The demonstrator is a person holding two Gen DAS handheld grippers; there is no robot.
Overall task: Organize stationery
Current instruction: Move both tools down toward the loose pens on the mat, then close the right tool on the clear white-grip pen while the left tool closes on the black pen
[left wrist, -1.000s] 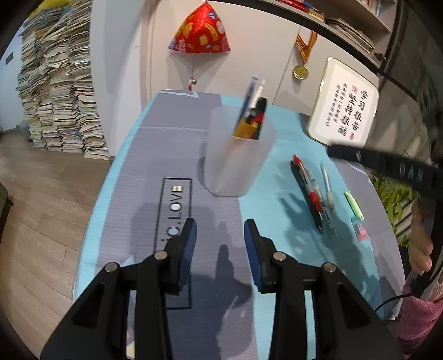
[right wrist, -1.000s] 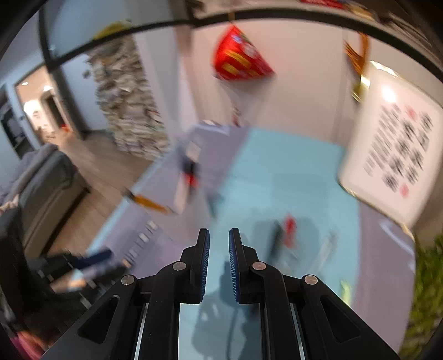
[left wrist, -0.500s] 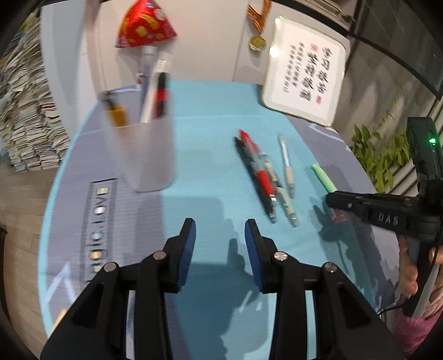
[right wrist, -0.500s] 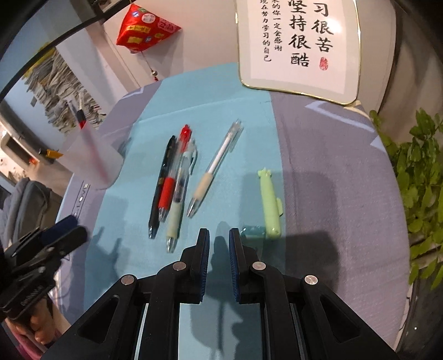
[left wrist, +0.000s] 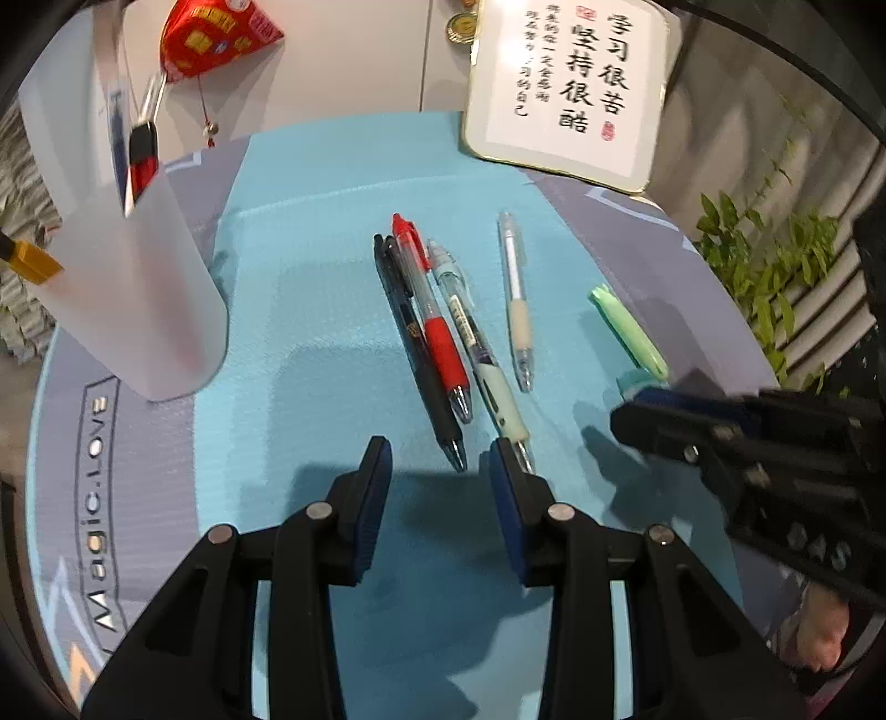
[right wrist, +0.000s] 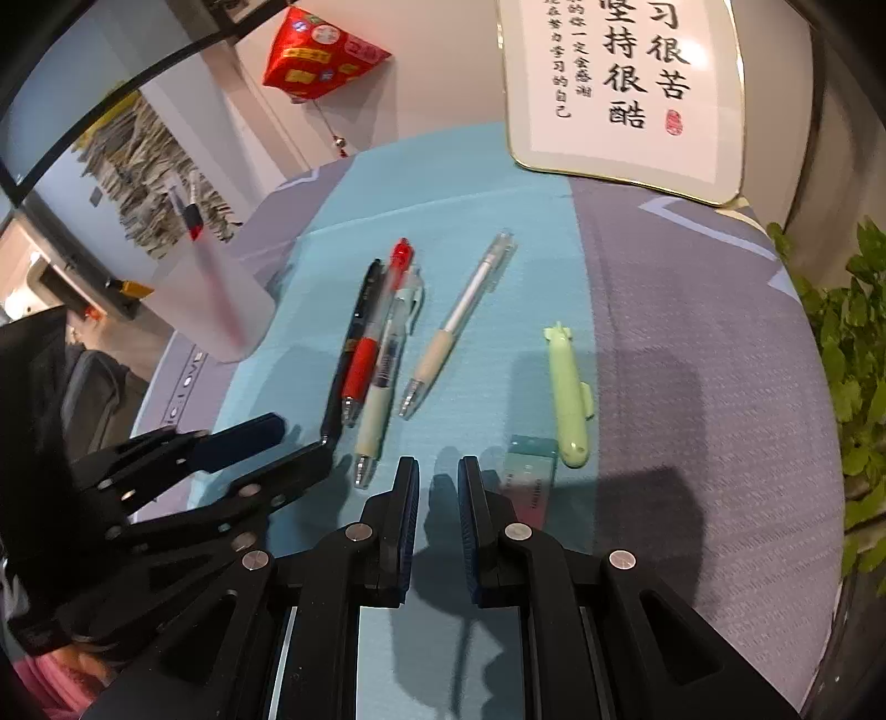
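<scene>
Left tongs (left wrist: 440, 459): spread wide, nothing between the pads; they hover low over the tabletop (left wrist: 310, 343), just short of the tips of the black pen and the pale green pen.
Right tongs (right wrist: 437, 482): narrow gap between the pads, gripping nothing; they hang just left of the eraser.
Black pen (left wrist: 418, 354): flat on the blue mat, leftmost of a tight group of three, tip toward the left tongs.
Red pen (left wrist: 434, 321): touching the black pen along its right side.
Pale green pen (left wrist: 479, 349): right of the red pen, pressed close to it.
Clear pen (left wrist: 516, 302): lies apart, right of the group, beige grip near its tip.
Green highlighter (right wrist: 567, 393): alone, right of the clear pen, at the mat's edge.
Eraser (right wrist: 529, 476): small sleeved block, just beside the near end of the highlighter.
Cup (left wrist: 133, 277): frosted, upright at the left of the tabletop, well apart from the loose pens; pens stand inside it.
Framed calligraphy (left wrist: 565, 88): leans at the back of the tabletop.
Red ornament (left wrist: 213, 36): hangs on the wall.
</scene>
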